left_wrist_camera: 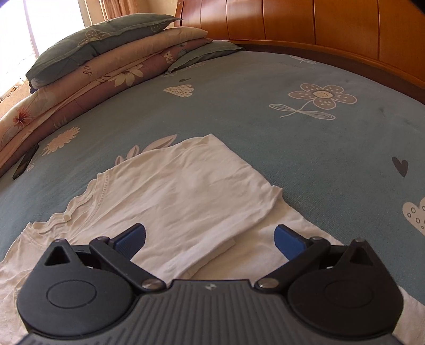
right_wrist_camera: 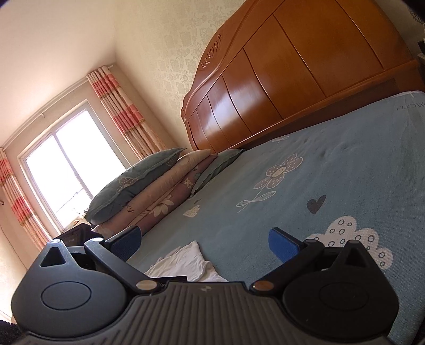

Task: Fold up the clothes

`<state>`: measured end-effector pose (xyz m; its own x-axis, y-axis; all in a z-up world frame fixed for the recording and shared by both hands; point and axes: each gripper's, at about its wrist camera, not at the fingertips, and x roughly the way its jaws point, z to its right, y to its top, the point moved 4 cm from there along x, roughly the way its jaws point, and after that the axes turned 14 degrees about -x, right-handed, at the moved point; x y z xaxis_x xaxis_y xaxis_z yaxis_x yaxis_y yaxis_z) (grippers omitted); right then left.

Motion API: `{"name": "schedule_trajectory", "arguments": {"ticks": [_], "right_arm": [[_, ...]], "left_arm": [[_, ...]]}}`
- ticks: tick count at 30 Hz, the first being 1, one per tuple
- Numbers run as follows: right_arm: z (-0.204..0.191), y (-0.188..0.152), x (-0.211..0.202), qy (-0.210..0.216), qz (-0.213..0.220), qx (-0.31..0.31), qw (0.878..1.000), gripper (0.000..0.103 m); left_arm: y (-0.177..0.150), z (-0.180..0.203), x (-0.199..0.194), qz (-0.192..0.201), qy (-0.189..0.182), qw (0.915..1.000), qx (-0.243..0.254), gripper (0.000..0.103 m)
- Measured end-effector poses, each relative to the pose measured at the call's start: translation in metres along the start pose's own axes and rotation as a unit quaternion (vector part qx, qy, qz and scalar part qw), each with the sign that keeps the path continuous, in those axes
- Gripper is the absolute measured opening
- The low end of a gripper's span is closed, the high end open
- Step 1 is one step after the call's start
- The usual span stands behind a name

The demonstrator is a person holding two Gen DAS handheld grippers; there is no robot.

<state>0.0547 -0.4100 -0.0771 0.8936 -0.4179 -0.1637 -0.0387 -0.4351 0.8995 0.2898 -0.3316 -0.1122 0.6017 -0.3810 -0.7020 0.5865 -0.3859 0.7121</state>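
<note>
Item: white T-shirt [left_wrist_camera: 186,191], lay in the lower centre of the left wrist view on a blue flower-print bedsheet [left_wrist_camera: 265,119]; one side panel was folded over the body, its far corner pointing to the upper centre, ribbed neckline at lower left. In the right wrist view only a crumpled white edge showed at lower centre.

Left gripper [left_wrist_camera: 209,238]: hovered just above the near part of the shirt, jaws released and spread wide, nothing between them.

Right gripper [right_wrist_camera: 204,238]: tilted, held over bare sheet beside the shirt, jaws likewise released and empty.

Surroundings: stacked quilts and pillow [left_wrist_camera: 106,45] at upper left; wooden headboard [left_wrist_camera: 318,24] across the top; a dark phone-like object [left_wrist_camera: 26,162] at the left edge; window [right_wrist_camera: 69,164] and striped curtains [right_wrist_camera: 124,111] at left of the right wrist view.

Handling note: task judged partly done. The next fold would probably go best by pinching the unfolded edge through a single layer, lifting low, and laying it flush with the folded panel, so no crease drags underneath
</note>
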Motion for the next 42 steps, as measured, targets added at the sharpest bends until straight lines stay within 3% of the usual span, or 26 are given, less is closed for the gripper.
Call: {"name": "schedule_trajectory", "arguments": {"ticks": [9, 13, 19, 22, 28, 31, 36, 42], "right_arm": [[0.005, -0.005, 0.012, -0.001, -0.026, 0.005, 1.0, 0.103], [0.003, -0.007, 0.012, 0.003, -0.03, 0.0, 1.0, 0.103], [0.003, -0.007, 0.011, 0.001, -0.032, 0.003, 0.999, 0.103], [0.003, -0.007, 0.011, 0.003, -0.035, 0.003, 0.999, 0.103], [0.001, -0.008, 0.01, 0.005, -0.038, 0.0, 0.999, 0.103], [0.001, -0.008, 0.01, 0.006, -0.04, -0.001, 0.999, 0.103], [0.0, -0.008, 0.01, 0.007, -0.041, -0.002, 0.999, 0.103], [-0.005, -0.011, 0.012, 0.02, -0.044, -0.01, 0.999, 0.103]], "left_arm": [[-0.002, 0.01, 0.017, 0.003, -0.018, 0.9998, 0.002, 0.103], [-0.005, 0.018, 0.023, -0.021, -0.025, 0.9995, -0.004, 0.103], [-0.003, 0.021, 0.005, 0.007, -0.041, 0.999, 0.014, 0.103], [-0.001, 0.016, 0.002, 0.025, -0.017, 0.9994, 0.016, 0.103], [-0.003, 0.014, 0.02, 0.005, 0.011, 0.9998, 0.013, 0.103], [-0.002, 0.016, 0.021, -0.003, 0.002, 1.0, 0.002, 0.103], [-0.003, 0.01, -0.003, 0.014, 0.007, 0.9995, 0.028, 0.103], [-0.02, -0.037, -0.051, 0.008, 0.057, 0.9982, 0.018, 0.103]]}}
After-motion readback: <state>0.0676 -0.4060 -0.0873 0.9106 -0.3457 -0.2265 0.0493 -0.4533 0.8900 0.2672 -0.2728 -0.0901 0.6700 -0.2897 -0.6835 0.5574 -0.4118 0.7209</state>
